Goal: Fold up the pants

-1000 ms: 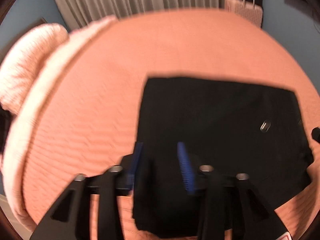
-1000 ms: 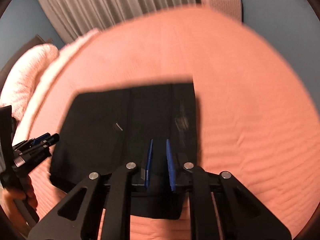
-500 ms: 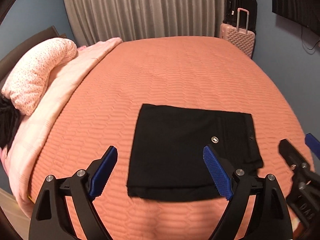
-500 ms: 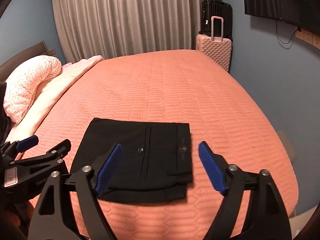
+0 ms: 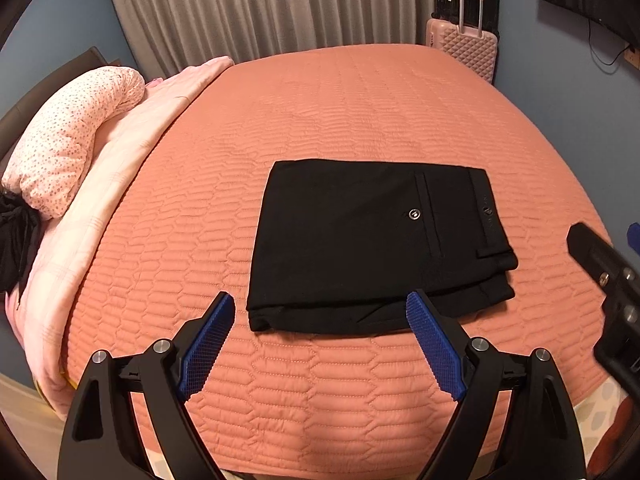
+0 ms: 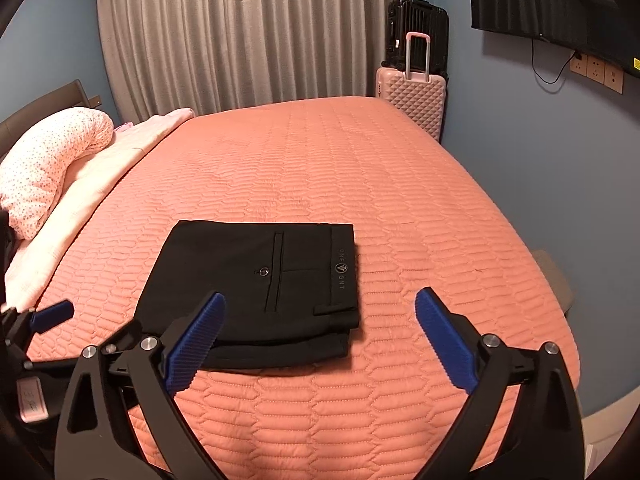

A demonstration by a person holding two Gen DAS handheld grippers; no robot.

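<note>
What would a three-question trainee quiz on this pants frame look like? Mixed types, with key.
1. True or false: the left gripper is shut on the pants.
2. The pants lie on: A) the bedspread B) the pink suitcase C) the pillow
3. Fill in: the right gripper is ____.

Key: 1 false; 2 A; 3 open
</note>
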